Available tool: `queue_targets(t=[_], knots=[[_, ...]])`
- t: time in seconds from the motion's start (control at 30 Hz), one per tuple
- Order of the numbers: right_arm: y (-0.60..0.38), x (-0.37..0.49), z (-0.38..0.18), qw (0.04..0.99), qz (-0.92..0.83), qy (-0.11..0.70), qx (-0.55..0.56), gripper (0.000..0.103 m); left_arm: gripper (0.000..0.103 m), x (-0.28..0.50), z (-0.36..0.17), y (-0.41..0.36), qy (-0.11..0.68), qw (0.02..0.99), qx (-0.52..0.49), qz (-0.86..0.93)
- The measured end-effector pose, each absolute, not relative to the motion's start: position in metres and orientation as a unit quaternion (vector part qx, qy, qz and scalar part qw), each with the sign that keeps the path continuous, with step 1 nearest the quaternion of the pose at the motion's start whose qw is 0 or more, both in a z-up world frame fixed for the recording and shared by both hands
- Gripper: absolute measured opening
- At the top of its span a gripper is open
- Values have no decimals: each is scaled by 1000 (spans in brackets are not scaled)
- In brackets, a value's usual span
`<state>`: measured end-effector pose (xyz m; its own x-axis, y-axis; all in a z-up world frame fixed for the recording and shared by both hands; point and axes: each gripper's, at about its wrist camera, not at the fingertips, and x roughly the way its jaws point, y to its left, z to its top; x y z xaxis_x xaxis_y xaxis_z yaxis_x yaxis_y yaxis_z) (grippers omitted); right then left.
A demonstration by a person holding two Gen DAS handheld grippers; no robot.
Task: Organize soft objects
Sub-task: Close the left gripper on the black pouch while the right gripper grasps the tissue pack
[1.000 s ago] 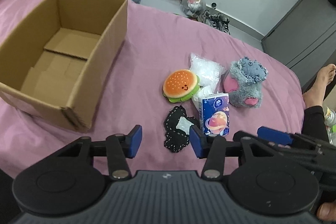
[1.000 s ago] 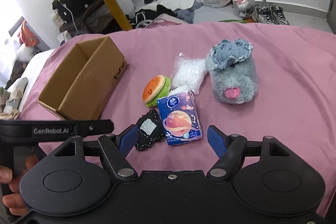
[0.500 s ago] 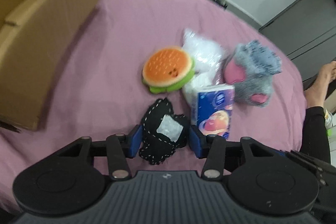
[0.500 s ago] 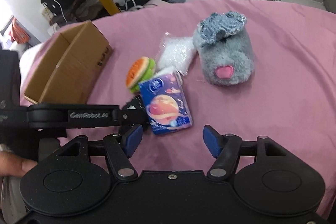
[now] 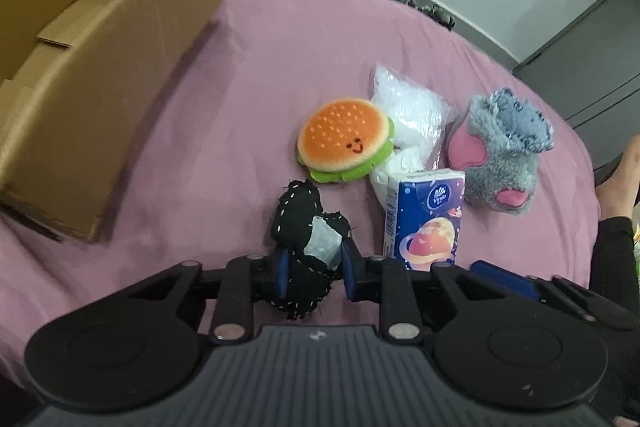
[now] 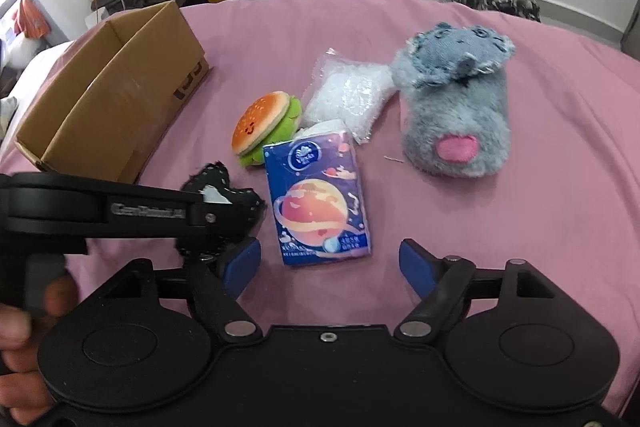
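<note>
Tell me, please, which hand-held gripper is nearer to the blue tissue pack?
Right. The right hand-held gripper is open, directly in front of the blue tissue pack, lined up with it. The left hand-held gripper sits beside the pack, closed on the black stitched toy.

One cardboard box [image 5: 100,75], one burger plush [image 5: 344,139], one black pouch [image 5: 306,227], one tissue pack [image 5: 426,219], one clear bag [image 5: 412,111], one grey plush [image 5: 504,155].

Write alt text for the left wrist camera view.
The left gripper is shut on a black fabric piece on a pink sheet. Beyond lie a burger plush, tissue pack and grey plush; a cardboard box stands left.
</note>
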<state>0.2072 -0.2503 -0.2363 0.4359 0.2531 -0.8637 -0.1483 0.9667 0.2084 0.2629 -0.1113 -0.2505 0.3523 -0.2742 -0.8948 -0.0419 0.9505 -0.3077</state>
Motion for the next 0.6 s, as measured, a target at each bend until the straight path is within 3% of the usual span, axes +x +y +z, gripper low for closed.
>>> queue_targets(t=[0.33, 0.37, 0.4, 0.43, 0.6], knots=[[-237, 210, -236, 863, 120, 489, 44, 78, 25, 255, -217, -95, 535, 830, -146, -61], [-237, 210, -236, 864, 116, 488, 44, 71, 25, 255, -214, -94, 532, 832, -146, -60], [-236, 211, -238, 863, 110, 491, 44, 55, 25, 254, -211, -92, 529, 834, -146, -58], [-236, 212, -239, 861, 107, 495, 45, 46, 25, 253, -207, -90, 527, 836, -145, -55], [-241, 204, -222, 868, 85, 484, 68, 46, 25, 248, -192, -84, 512, 845, -143, -56]])
